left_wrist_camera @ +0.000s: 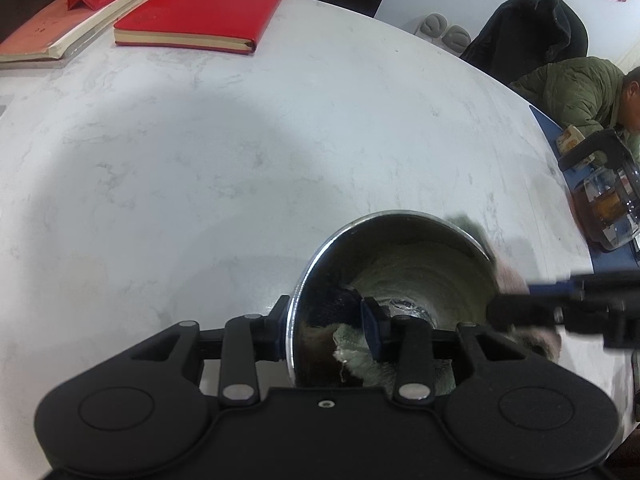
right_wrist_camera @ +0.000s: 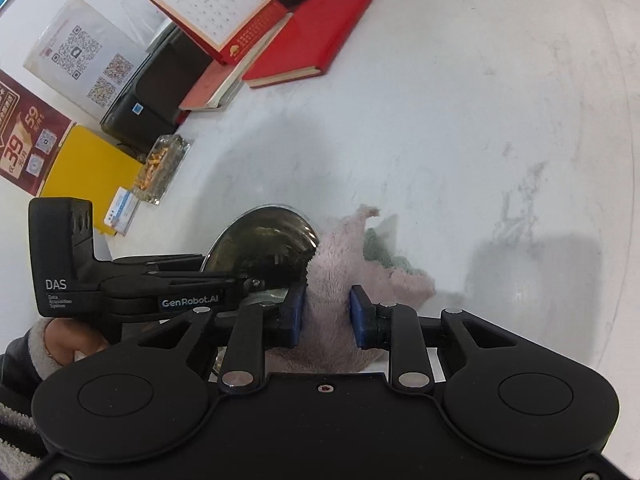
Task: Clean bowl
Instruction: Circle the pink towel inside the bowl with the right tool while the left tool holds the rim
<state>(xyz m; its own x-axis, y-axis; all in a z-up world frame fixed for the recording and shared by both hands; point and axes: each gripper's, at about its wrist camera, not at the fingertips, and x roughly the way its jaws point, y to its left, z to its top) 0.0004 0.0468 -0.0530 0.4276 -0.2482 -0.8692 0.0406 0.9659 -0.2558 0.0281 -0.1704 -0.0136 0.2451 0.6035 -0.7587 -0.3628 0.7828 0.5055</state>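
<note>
Left wrist view: left gripper (left_wrist_camera: 326,330) clamped on the rim of a stainless steel bowl (left_wrist_camera: 400,276), one blue pad outside the wall, the other inside, jaws only partly apart with the metal wall between them. Bowl tipped on its side on the white marble-look table (left_wrist_camera: 200,160), mouth turned toward the camera, greenish-grey cloth mirrored in its shiny inside. Blurred at right edge, reaching across the bowl. Red notebook (left_wrist_camera: 200,8) well apart at the table's far side; glass teapot (left_wrist_camera: 608,204) at far right.

Right wrist view: right gripper (right_wrist_camera: 326,314) pinched on a fluffy pink cloth (right_wrist_camera: 340,272), pads pressed into the bunched fabric. Cloth touching the bowl's rim and spilling onto the table beside it. Desk calendar (right_wrist_camera: 216,4) and ashtray (right_wrist_camera: 160,168) further back.
</note>
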